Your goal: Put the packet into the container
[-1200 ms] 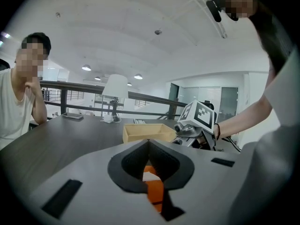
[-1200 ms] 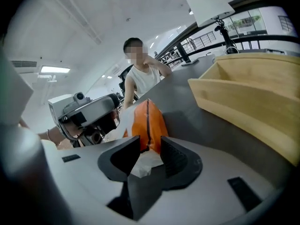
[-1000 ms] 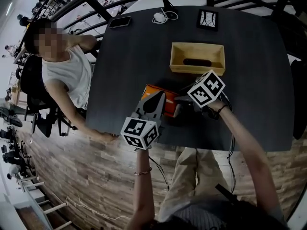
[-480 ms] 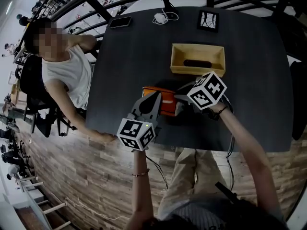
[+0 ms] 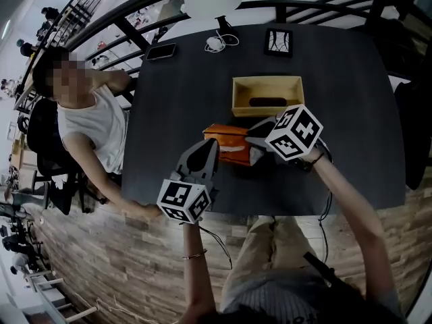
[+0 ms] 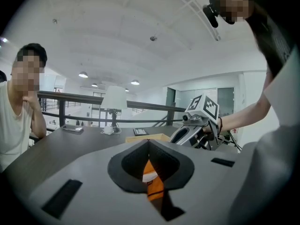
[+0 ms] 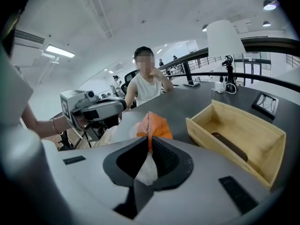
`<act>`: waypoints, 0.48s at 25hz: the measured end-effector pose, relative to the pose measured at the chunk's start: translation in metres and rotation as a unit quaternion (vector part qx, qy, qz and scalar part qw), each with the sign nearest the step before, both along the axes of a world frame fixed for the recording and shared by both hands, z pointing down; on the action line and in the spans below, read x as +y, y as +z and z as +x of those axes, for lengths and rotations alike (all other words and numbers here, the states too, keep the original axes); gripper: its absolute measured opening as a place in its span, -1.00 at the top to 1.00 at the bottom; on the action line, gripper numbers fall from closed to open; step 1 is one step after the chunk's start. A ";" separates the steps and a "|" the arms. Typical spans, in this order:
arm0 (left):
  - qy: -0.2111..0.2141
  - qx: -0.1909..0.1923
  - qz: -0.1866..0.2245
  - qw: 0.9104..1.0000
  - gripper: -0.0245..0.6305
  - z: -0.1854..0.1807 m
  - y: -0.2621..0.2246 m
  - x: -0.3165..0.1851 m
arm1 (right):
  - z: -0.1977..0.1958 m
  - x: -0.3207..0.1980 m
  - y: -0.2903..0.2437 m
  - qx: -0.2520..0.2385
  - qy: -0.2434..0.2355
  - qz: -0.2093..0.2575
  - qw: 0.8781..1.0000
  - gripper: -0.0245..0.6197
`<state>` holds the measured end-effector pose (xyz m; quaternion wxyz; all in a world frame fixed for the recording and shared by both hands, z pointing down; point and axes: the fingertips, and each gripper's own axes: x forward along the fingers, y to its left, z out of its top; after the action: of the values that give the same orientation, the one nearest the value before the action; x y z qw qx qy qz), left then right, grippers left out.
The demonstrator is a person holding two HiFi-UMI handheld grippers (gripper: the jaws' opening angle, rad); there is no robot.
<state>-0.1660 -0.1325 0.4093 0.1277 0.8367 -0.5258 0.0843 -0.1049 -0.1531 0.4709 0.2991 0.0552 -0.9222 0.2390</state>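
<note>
Firmly, left gripper (image 5: 210,145) and right gripper (image 5: 252,140) fingers each pinch the orange packet (image 5: 227,136).

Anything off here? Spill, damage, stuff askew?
Nothing stands out. The orange packet looks intact, pinched at opposite ends by the left gripper and right gripper; the wooden container sits upright beyond it.

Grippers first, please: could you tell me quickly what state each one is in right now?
Left gripper: closed, holding one end of the orange packet.
Right gripper: closed, holding the other end of the same packet.
</note>
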 end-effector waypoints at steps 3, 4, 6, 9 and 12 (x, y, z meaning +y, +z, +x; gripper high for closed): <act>0.011 0.001 0.010 1.000 0.90 0.003 -0.008 -0.003 | 0.008 -0.003 -0.012 -0.004 0.014 0.010 1.000 0.80; 0.016 0.002 0.013 1.000 0.90 0.005 -0.011 -0.004 | 0.010 -0.003 -0.016 -0.005 0.018 0.014 1.000 0.80; 0.026 0.005 0.020 0.999 0.90 0.009 -0.015 -0.004 | 0.015 -0.004 -0.024 -0.007 0.025 0.024 0.999 0.80; 0.041 0.005 0.032 0.999 0.90 0.014 -0.024 -0.006 | 0.021 -0.008 -0.039 -0.013 0.034 0.036 0.999 0.80; 0.049 0.005 0.045 0.998 0.90 0.018 -0.035 -0.013 | 0.029 -0.016 -0.055 -0.018 0.045 0.048 0.998 0.80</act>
<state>-0.1479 -0.1451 0.3742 0.0882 0.8670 -0.4864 0.0631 -0.0755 -0.1691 0.4161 0.2685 0.1063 -0.9345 0.2080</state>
